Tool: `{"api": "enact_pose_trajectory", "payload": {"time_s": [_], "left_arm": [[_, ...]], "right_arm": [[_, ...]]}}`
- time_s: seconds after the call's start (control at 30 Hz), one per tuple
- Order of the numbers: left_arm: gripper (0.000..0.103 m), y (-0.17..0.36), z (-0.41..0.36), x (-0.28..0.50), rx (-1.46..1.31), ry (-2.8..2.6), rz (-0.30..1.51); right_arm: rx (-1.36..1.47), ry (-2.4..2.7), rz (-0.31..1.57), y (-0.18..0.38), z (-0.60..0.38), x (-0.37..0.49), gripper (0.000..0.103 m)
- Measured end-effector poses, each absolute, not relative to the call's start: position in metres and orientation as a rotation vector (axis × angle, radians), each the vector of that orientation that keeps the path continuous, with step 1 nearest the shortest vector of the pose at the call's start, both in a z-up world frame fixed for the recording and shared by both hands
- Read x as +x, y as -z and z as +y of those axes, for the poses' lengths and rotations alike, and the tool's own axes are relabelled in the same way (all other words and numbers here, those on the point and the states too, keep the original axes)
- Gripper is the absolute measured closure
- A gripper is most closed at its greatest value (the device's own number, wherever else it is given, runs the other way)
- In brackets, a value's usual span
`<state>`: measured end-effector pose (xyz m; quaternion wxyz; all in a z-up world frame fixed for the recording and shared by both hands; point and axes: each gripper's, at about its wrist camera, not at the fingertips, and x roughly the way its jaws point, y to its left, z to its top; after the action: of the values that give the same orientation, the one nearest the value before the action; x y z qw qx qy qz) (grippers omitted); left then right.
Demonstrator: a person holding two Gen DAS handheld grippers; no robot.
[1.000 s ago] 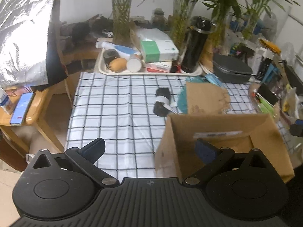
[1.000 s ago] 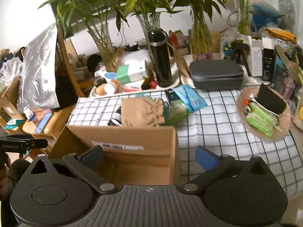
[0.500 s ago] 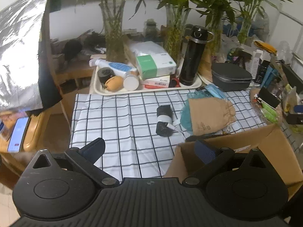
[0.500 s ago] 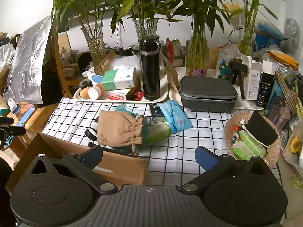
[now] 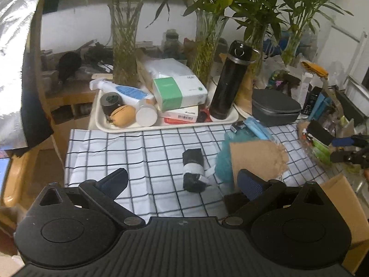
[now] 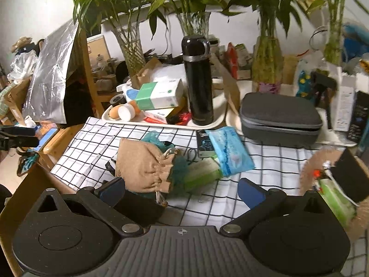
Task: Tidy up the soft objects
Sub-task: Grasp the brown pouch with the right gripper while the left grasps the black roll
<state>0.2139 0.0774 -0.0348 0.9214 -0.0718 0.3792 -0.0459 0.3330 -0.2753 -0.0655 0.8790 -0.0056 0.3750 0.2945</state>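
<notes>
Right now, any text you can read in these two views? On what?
None legible.
Green-white box: print blurred.
Red-white box: barcode, text too small.
Spray bottle: label blurred.
Blue packet: print unreadable.
Brown pouch: small mark, unreadable.

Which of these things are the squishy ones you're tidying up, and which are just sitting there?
For the job:
tan drawstring pouch
teal cloth bag
rolled black socks
blue wipes pack
cardboard box

Just lying about:
black flask
grey zip case
tray
green tissue box
bamboo vases
</notes>
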Motion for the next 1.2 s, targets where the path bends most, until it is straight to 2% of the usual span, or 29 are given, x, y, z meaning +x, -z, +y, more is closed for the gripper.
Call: {"api": "enact_pose_trajectory", "payload": {"time_s": [0.43, 0.9, 0.93, 0.97, 1.07, 1.1, 1.17, 1.2], "left_arm": [[0.0, 0.088, 0.083, 0.28, -0.11, 0.119, 0.781], [0.0, 0.145, 0.076, 0.319, -0.071, 0.195, 0.869], [0.0, 0.146, 0.074, 0.319, -0.07, 0.207, 0.871], [0.0, 0.147, 0.073, 0.32, -0.067, 0.218, 0.872], [0.001, 0.152, 0.069, 0.324, -0.069, 0.241, 0.884], [0.002, 0.153, 0.068, 0.325, -0.074, 0.245, 0.888], [0.016, 0.156, 0.069, 0.329, -0.094, 0.255, 0.9], [0.017, 0.158, 0.07, 0.33, -0.111, 0.257, 0.912]], "right_arm": [[-0.006, -0.811, 0.851, 0.106, -0.255, 0.385, 0.002], [0.006, -0.946, 0.973, 0.138, -0.217, 0.419, 0.025], [0.002, -0.953, 0.981, 0.139, -0.215, 0.419, 0.03], [-0.01, -0.953, 0.989, 0.14, -0.213, 0.418, 0.043], [-0.034, -0.951, 1.009, 0.142, -0.208, 0.417, 0.07], [-0.04, -0.949, 1.011, 0.142, -0.208, 0.416, 0.072], [-0.052, -0.943, 1.01, 0.14, -0.209, 0.413, 0.081], [-0.051, -0.94, 1.007, 0.138, -0.211, 0.413, 0.082]]}}
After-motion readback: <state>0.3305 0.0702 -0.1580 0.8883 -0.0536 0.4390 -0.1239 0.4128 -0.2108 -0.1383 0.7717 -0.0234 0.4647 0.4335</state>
